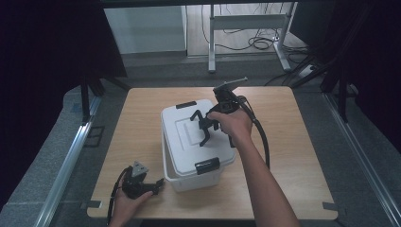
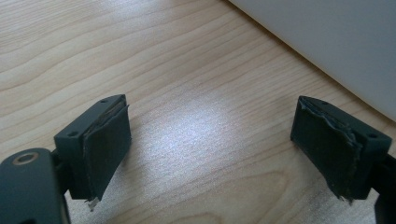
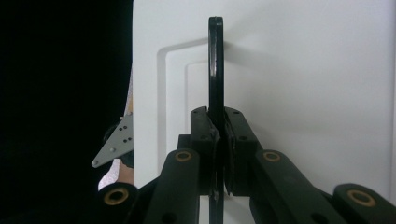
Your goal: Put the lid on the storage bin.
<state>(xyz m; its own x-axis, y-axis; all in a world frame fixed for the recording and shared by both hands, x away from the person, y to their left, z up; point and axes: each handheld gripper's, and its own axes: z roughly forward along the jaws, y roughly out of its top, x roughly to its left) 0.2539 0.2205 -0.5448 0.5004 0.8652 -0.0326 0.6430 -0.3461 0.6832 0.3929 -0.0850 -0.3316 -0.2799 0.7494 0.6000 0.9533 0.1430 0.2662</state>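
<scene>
My right gripper (image 3: 217, 140) is clamped on the black handle (image 3: 215, 65) of the white box's lid (image 1: 189, 137); lift straight, grip firm; left gripper (image 2: 210, 144), fingers apart, rests on the counter (image 2: 140, 56).

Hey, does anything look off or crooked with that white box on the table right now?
The box's lid sits askew, one side raised off the box: the right tongs are shut on its black handle.

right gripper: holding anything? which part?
Yes. The right gripper is shut on the black carry handle of the white box's lid, pads pinching the raised handle's thin bar from both sides.
</scene>
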